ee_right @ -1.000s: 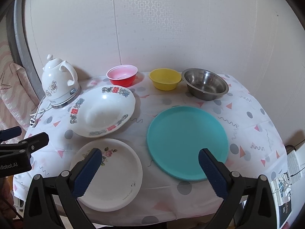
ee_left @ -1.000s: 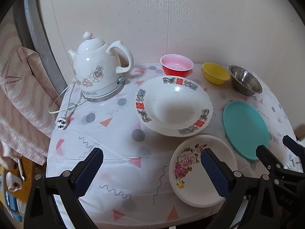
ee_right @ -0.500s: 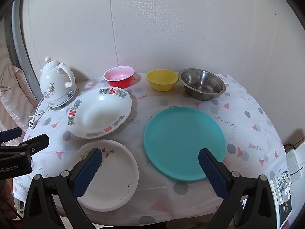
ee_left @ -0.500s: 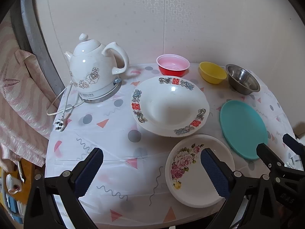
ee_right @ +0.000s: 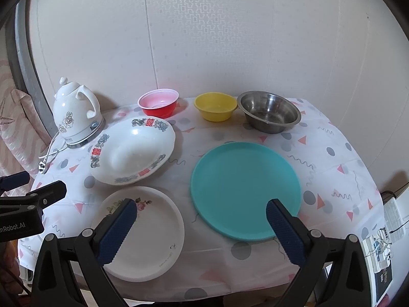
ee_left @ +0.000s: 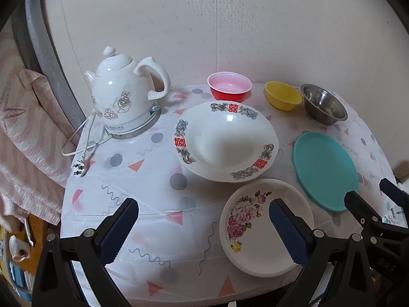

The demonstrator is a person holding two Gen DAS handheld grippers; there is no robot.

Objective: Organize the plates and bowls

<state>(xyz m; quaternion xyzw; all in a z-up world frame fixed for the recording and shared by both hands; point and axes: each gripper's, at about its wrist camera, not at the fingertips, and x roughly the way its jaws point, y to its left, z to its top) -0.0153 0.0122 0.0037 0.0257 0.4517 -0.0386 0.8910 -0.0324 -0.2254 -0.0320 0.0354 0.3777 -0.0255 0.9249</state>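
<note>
In the left wrist view, the left gripper [ee_left: 203, 226] is held spread and empty; the rose plate [ee_left: 265, 227] lies near-right, partly under its right finger.

In the right wrist view, the right gripper [ee_right: 200, 226] is likewise spread and empty, with the teal plate [ee_right: 245, 189] just ahead, nearer this hand.

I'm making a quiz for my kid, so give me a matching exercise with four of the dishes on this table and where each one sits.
Things:
1. red bowl
2. steel bowl
3. teal plate
4. rose plate

Places:
A. back right corner
B. front left, nearest the grippers
C. back row, nearest the kettle
D. front right

Pairs: 1-C, 2-A, 3-D, 4-B
</note>
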